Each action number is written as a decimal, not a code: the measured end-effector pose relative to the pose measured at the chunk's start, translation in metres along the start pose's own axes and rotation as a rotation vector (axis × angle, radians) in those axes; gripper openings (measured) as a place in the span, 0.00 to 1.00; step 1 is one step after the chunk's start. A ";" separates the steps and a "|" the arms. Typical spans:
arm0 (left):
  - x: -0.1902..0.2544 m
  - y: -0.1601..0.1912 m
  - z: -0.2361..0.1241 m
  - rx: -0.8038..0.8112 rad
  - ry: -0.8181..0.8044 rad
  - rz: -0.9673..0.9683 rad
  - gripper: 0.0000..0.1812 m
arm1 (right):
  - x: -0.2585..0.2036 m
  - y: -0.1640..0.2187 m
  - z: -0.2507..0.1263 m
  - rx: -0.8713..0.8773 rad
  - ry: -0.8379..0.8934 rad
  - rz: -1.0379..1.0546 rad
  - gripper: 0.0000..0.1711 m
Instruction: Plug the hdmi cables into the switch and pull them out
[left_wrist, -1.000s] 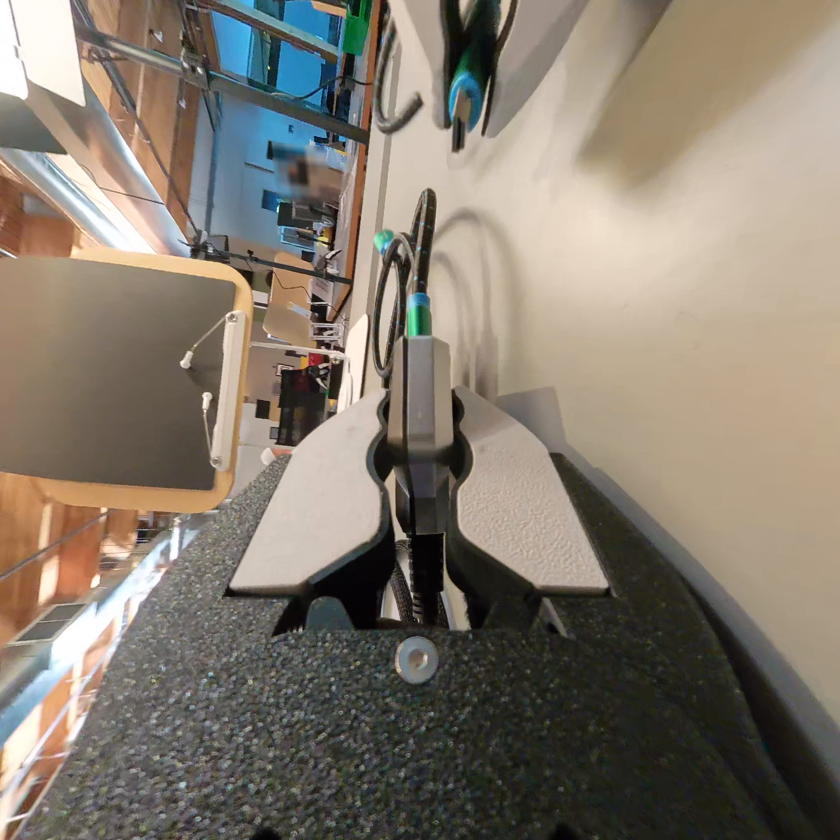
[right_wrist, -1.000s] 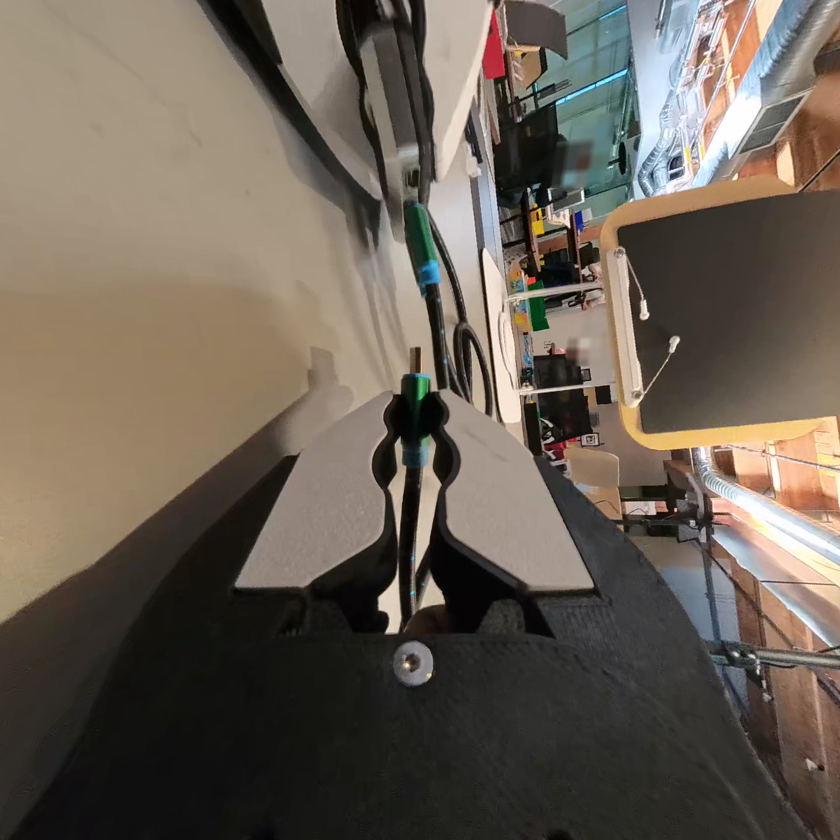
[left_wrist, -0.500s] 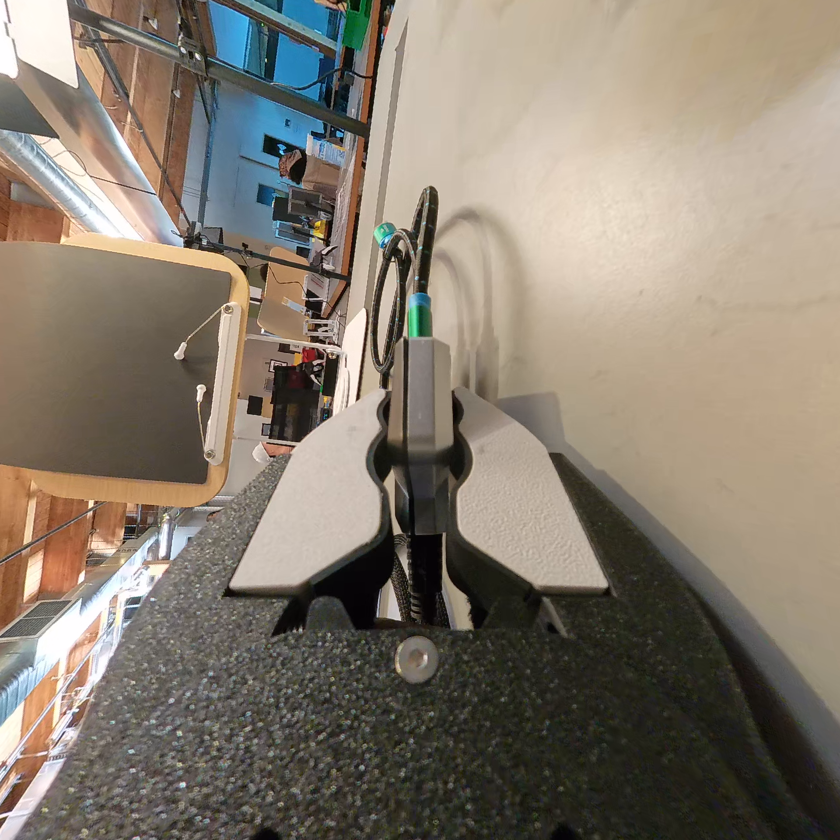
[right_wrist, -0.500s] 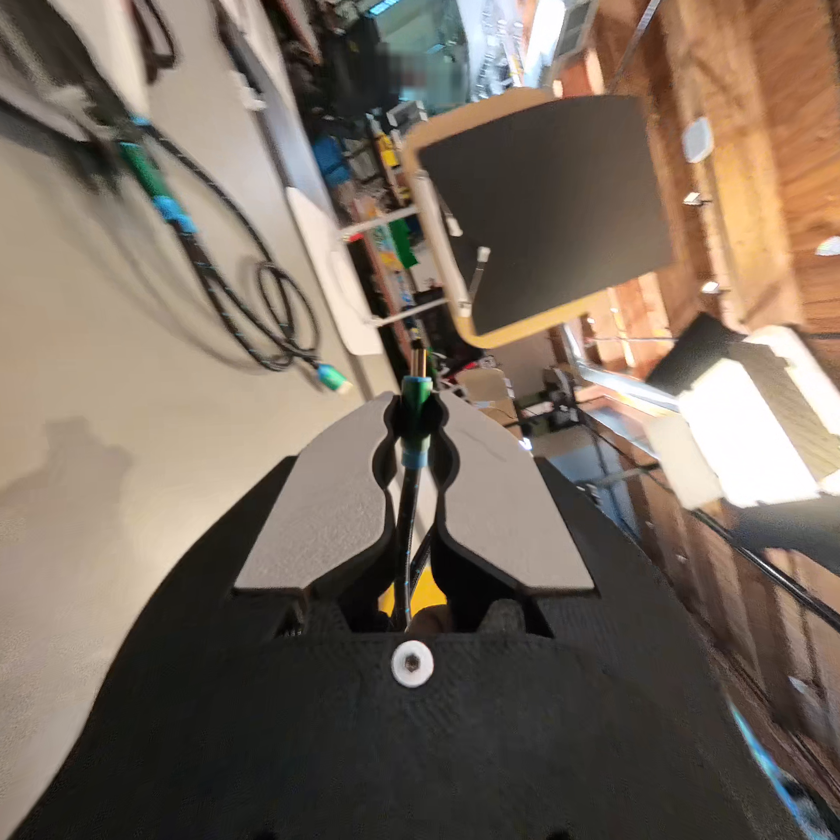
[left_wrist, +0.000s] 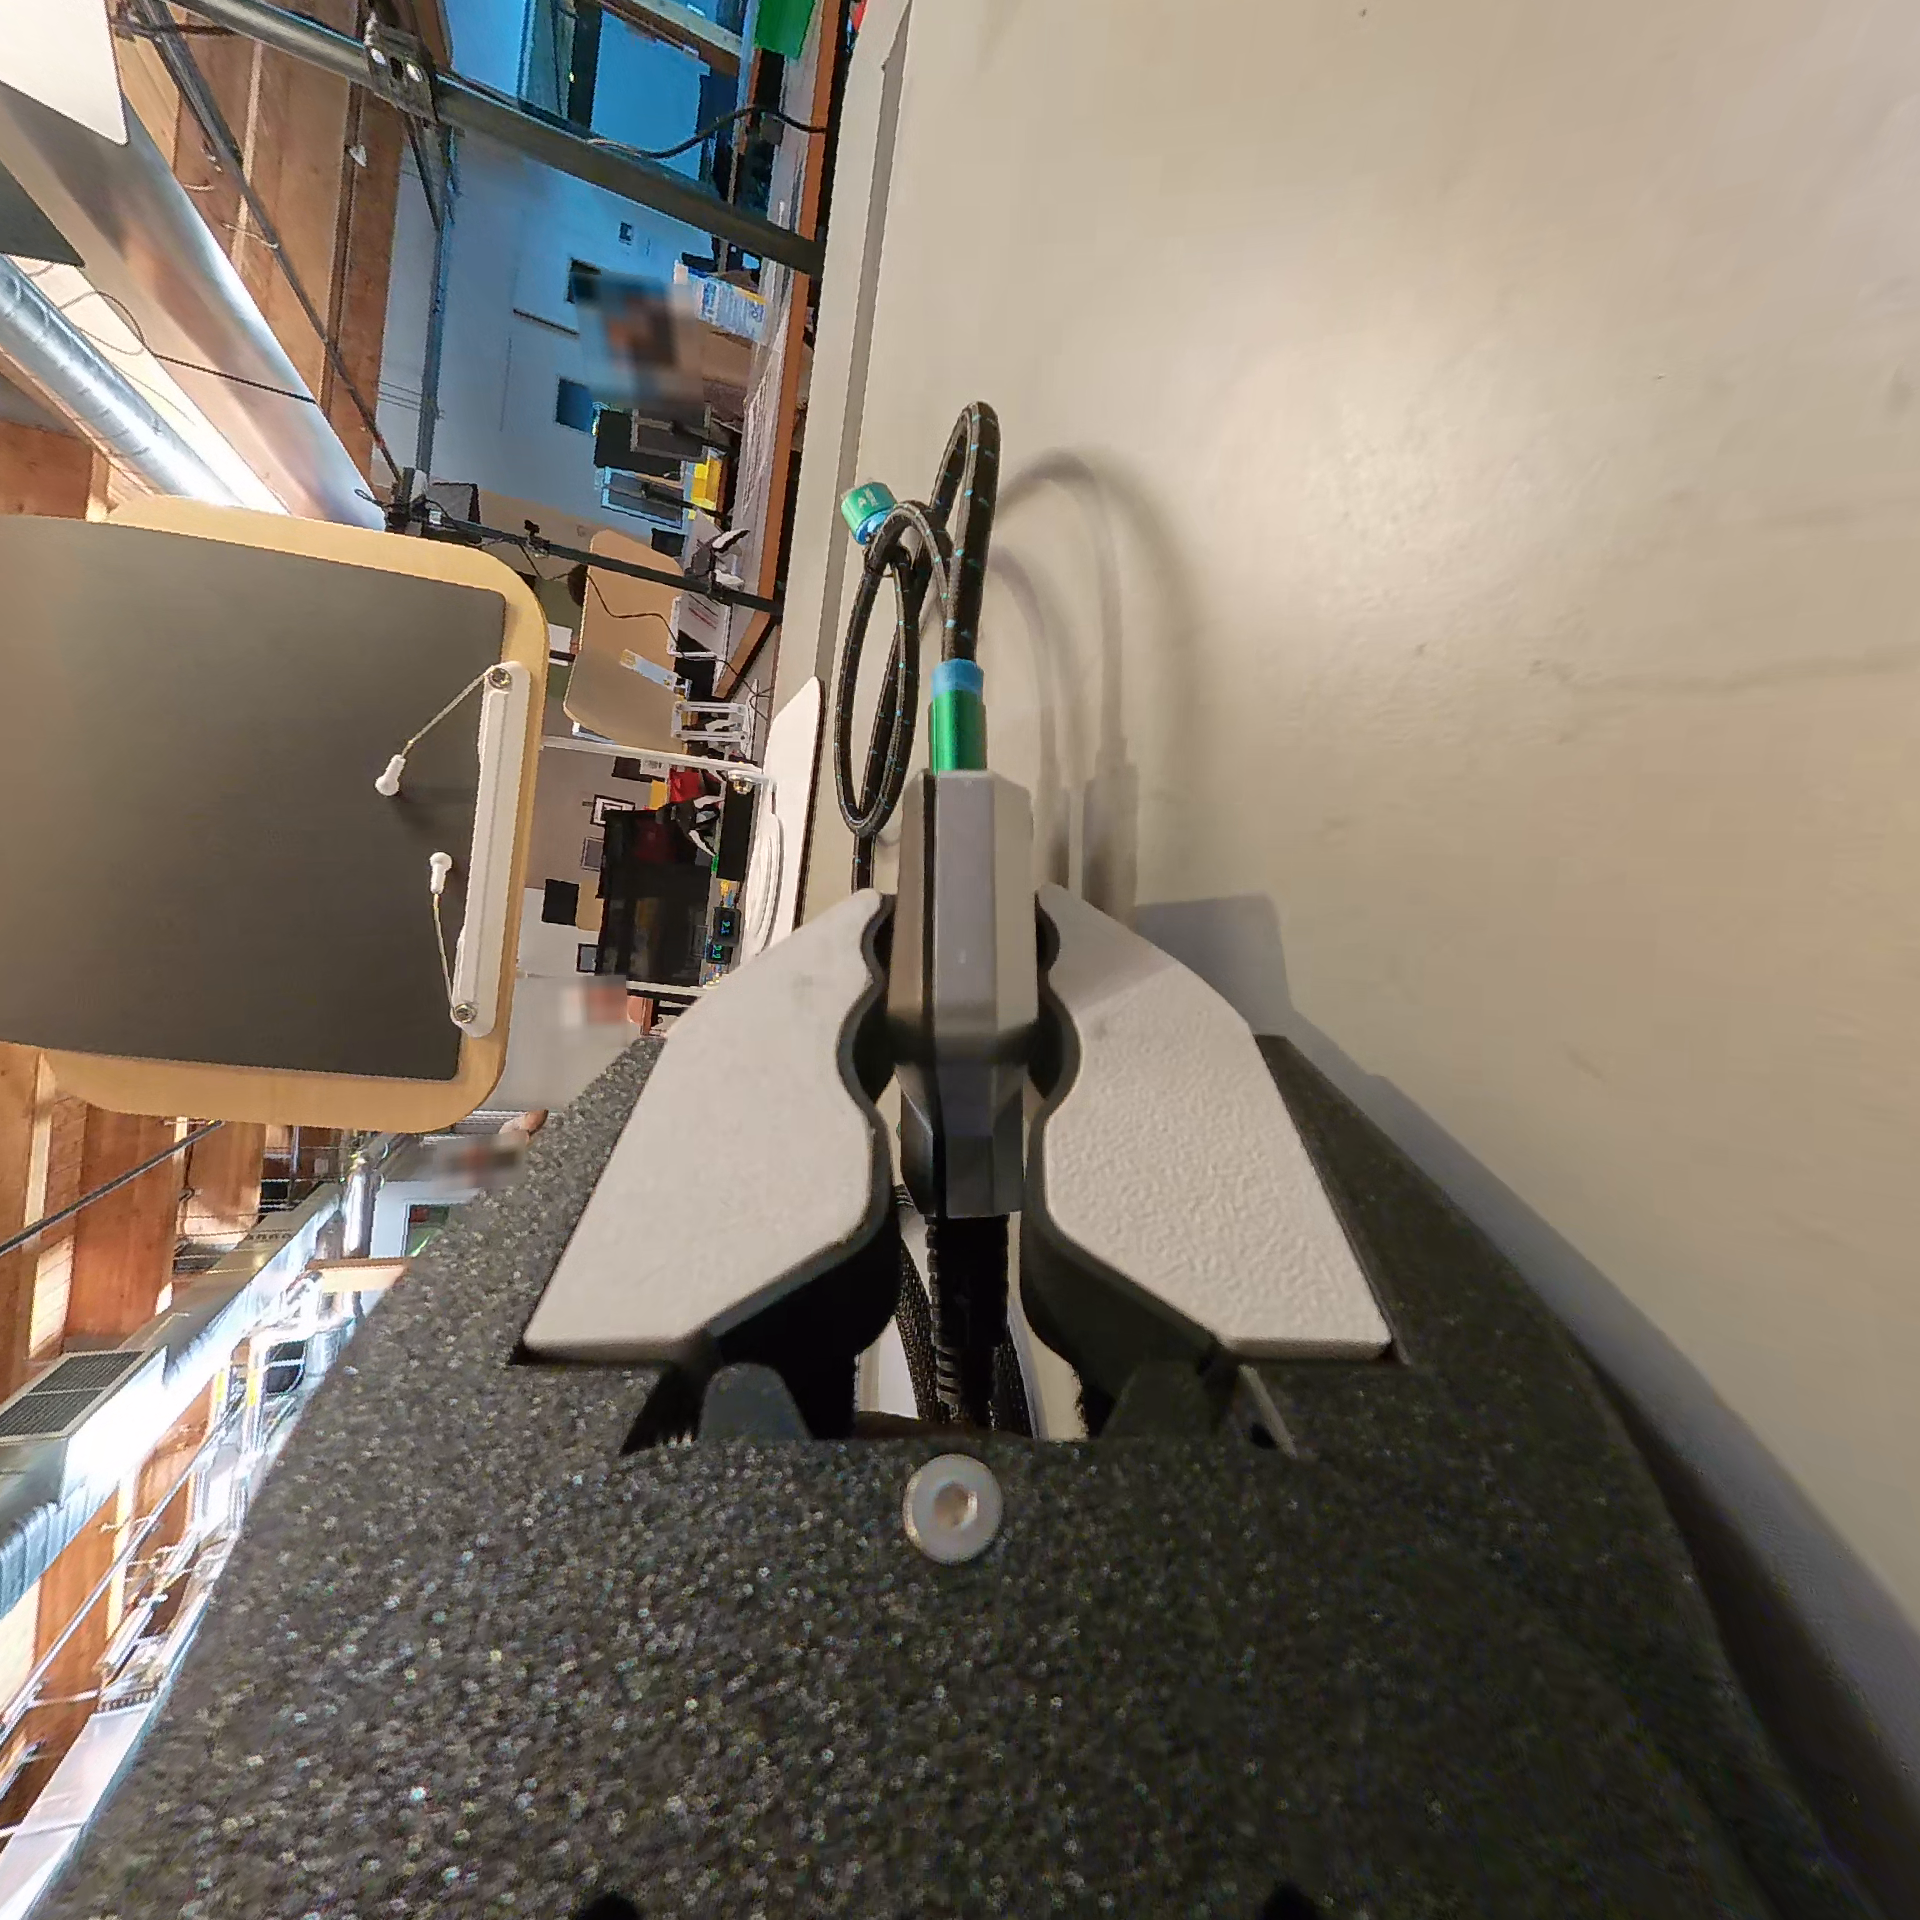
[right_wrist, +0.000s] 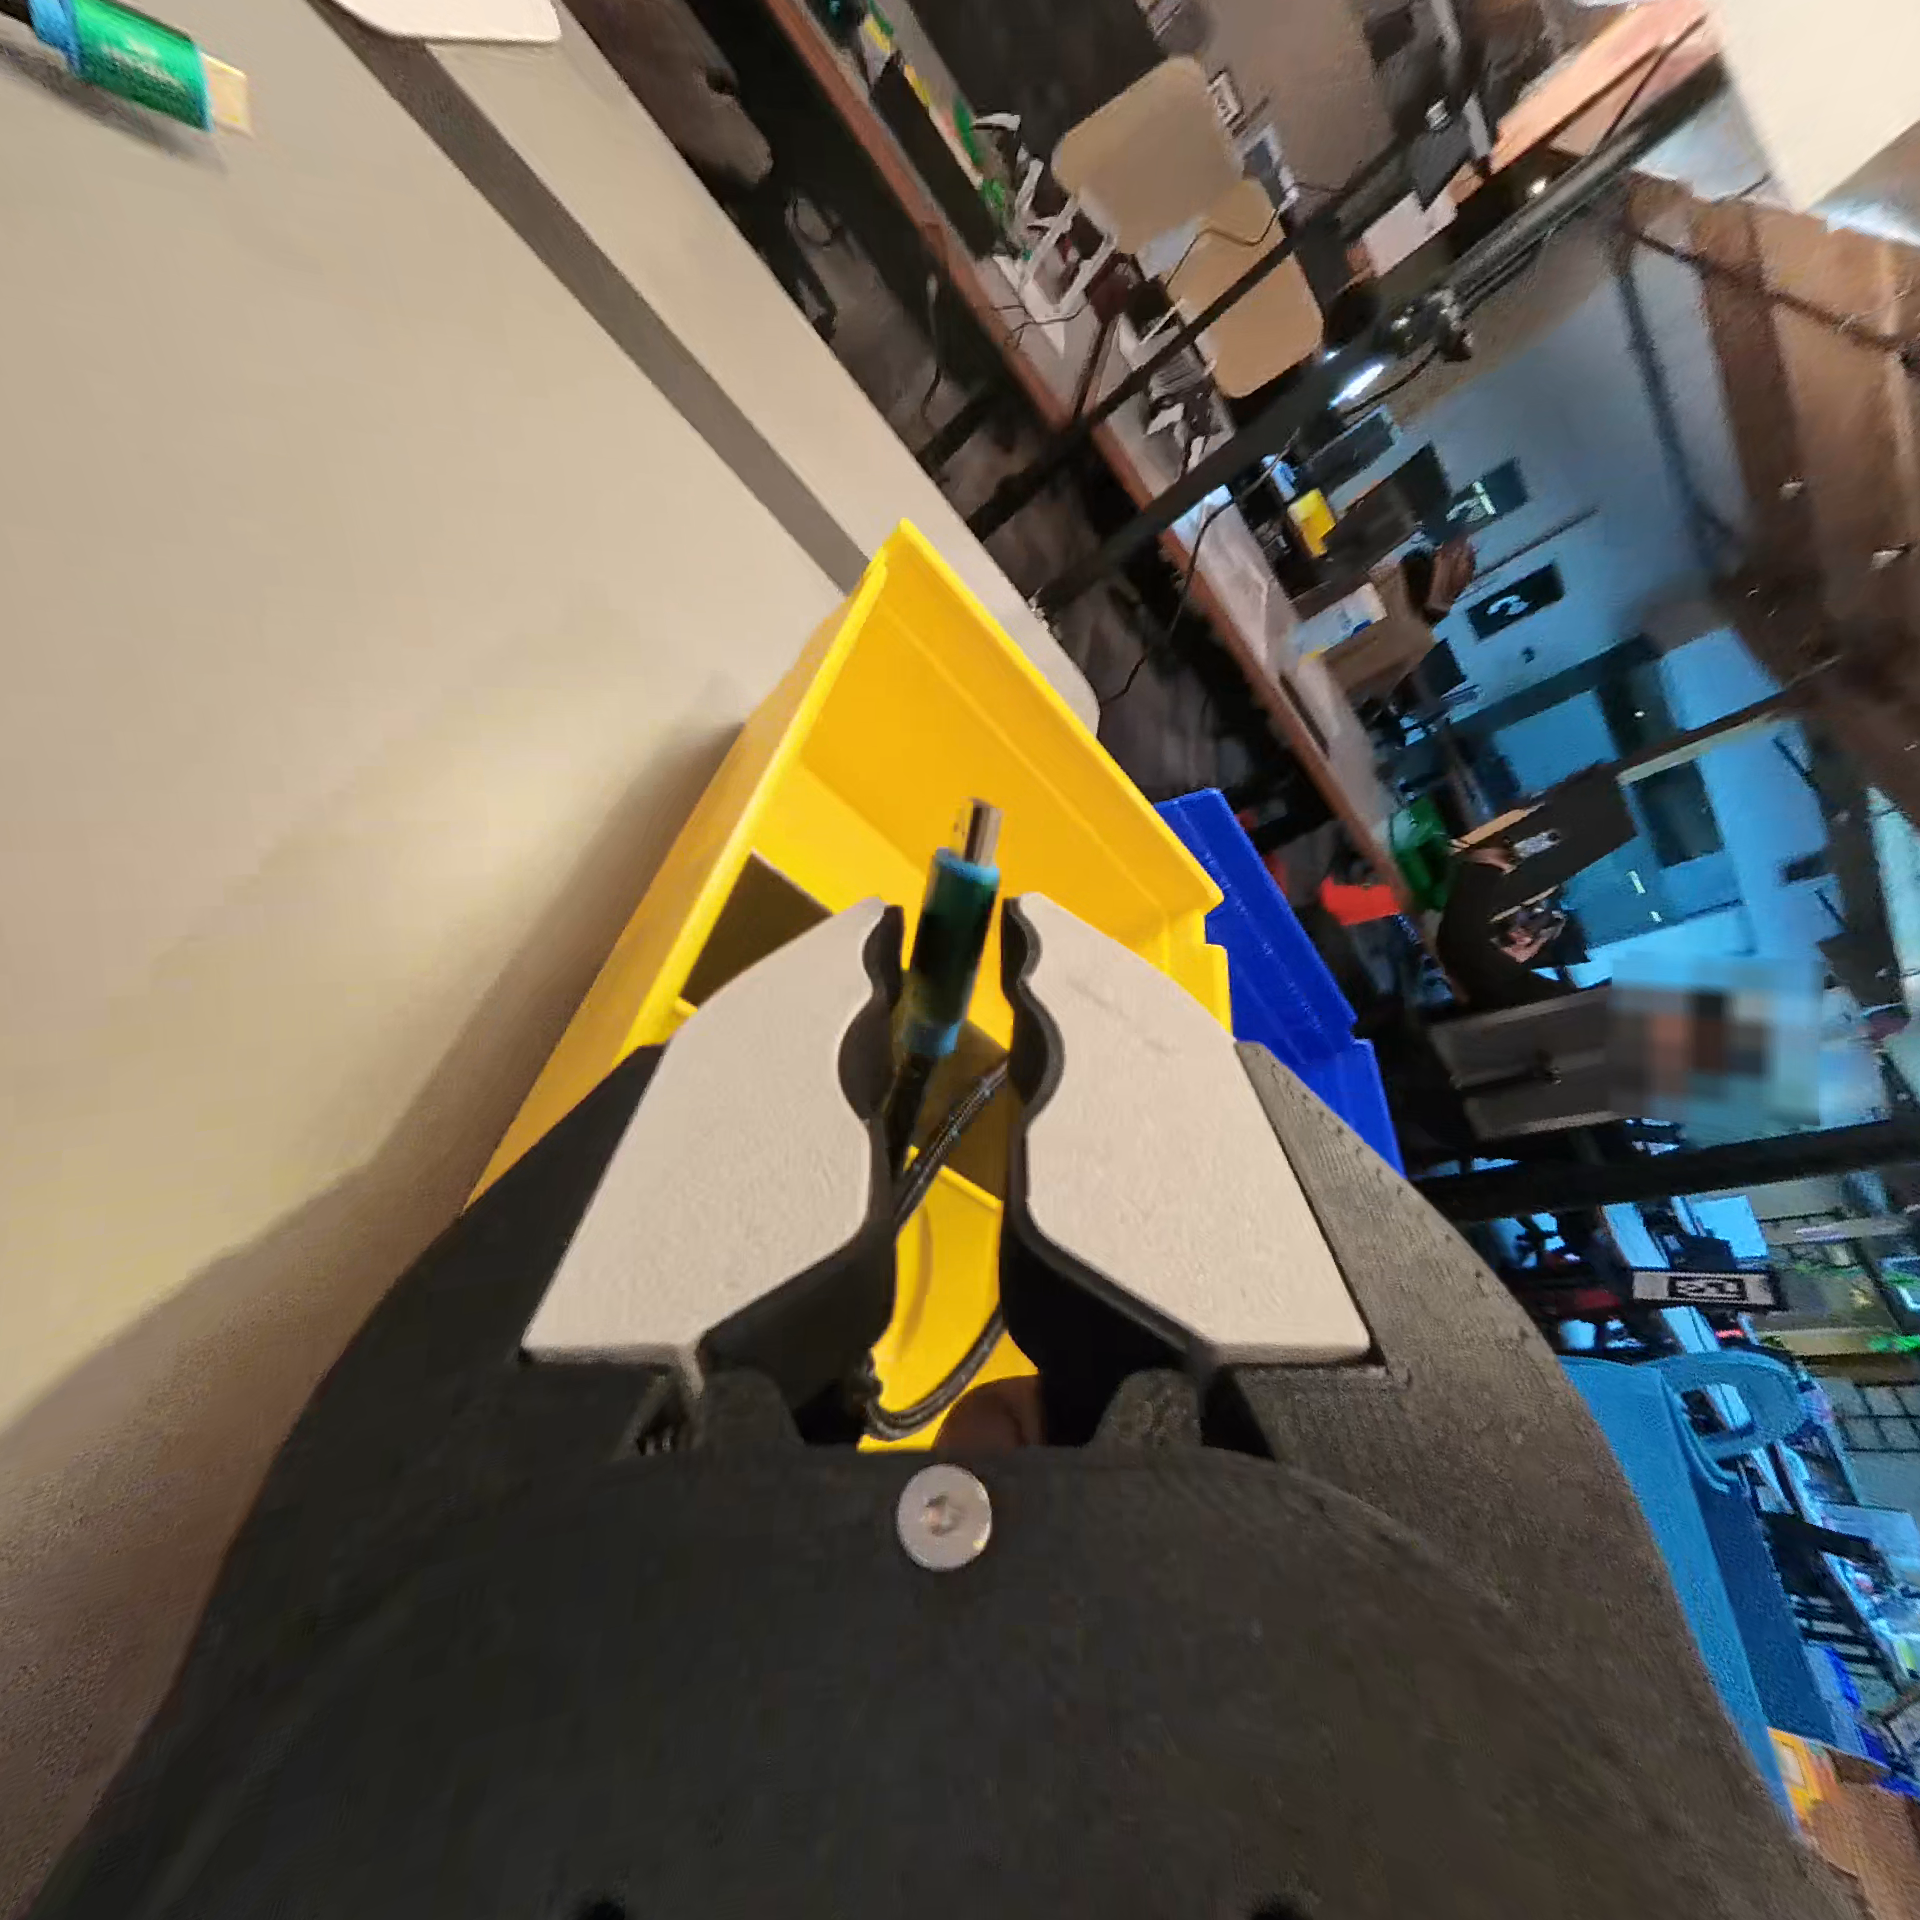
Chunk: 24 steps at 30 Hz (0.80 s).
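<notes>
The left gripper (left_wrist: 961, 925) is clenched on the grey switch (left_wrist: 961, 956), which stands edge-on between the two pale fingers (left_wrist: 748, 1132) and pokes out a little past their tips. A green HDMI plug (left_wrist: 958, 732) with a blue collar sits seated in the switch's far end, and its braided black cable (left_wrist: 883, 665) runs away over the beige table (left_wrist: 1455, 520), loops round once, and ends in a second green plug (left_wrist: 865, 511) lying loose at the far side of the loop. Another braided cable leaves the near end of the switch and drops down between the fingers toward the gripper body. In the right wrist view, the right gripper (right_wrist: 945, 914) has its jaws spread somewhat, and a green HDMI connector (right_wrist: 951, 951) with a bare metal tip lies in the gap, tilted toward the left finger; whether the pads actually pinch it or it merely rests there cannot be told, as a gap shows on its right side. Its black cable (right_wrist: 935, 1164) hangs down between the fingers. Directly beyond the connector stands a yellow bin (right_wrist: 935, 717) at the table's edge, open toward the camera, and the part of its interior in view shows only yellow walls (the floor of it is mostly hidden by the fingers). A blue bin (right_wrist: 1273, 966) stands just beside it on the far side, its contents out of sight. At the top left corner of that view a further green plug (right_wrist: 130, 52) rests on the table (right_wrist: 312, 520).
</notes>
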<state>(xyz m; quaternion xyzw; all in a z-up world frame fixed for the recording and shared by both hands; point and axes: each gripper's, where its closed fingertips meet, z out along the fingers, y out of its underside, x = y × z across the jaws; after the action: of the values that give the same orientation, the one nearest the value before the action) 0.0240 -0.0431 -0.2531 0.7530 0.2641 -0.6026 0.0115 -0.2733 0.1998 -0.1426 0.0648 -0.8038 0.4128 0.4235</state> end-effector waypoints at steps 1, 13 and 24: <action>0.000 0.000 0.000 0.001 0.000 0.001 0.12 | -0.001 0.001 0.001 -0.007 -0.011 0.001 0.11; 0.001 -0.001 0.000 0.009 0.004 0.006 0.12 | -0.057 -0.060 -0.020 0.091 -0.137 -0.167 0.15; 0.001 -0.003 -0.002 0.034 0.003 0.030 0.12 | -0.260 -0.148 0.001 0.425 -0.439 -0.462 0.16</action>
<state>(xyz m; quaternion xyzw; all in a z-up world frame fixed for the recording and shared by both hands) 0.0253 -0.0394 -0.2530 0.7578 0.2427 -0.6056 0.0075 -0.0425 0.0387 -0.2435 0.4174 -0.7361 0.4401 0.3003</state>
